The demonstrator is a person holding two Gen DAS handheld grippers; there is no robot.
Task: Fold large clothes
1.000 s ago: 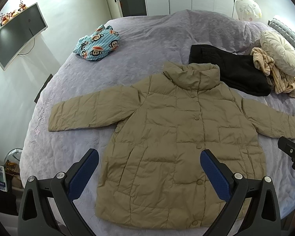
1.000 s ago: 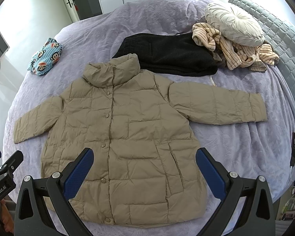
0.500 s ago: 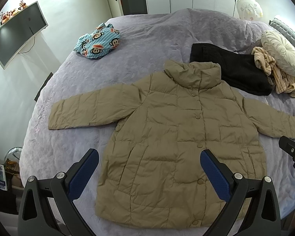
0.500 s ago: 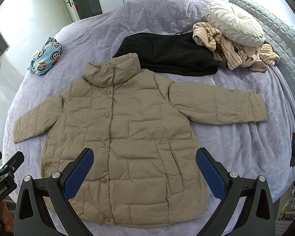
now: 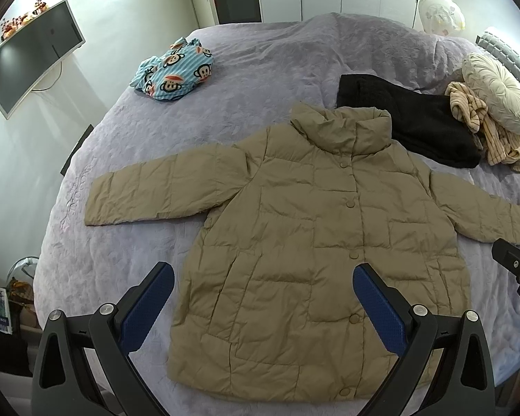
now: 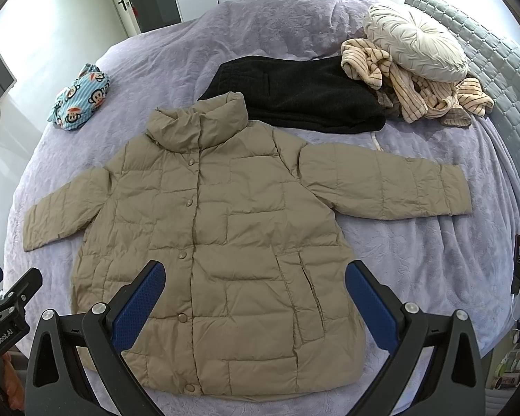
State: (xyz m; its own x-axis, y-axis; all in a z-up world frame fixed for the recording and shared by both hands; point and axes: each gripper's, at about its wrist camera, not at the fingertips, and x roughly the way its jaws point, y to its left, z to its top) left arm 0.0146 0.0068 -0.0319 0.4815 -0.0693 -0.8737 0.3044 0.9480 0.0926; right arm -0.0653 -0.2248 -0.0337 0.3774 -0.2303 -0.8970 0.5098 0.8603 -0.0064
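Left gripper (image 5: 262, 294) with blue-padded jaws wide apart and empty above khaki quilted puffer coat (image 5: 315, 242) spread flat, buttoned, on lilac bedspread (image 5: 260, 69), right gripper (image 6: 254, 294) likewise spread wide, holding nothing, over coat's hem, folded black garment (image 6: 294, 97) beyond collar.

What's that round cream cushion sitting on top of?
The round cream cushion rests partly on a crumpled striped beige garment, which spreads out beside the black garment on the lilac bedspread. Whatever lies beneath the cushion's far side is hidden.
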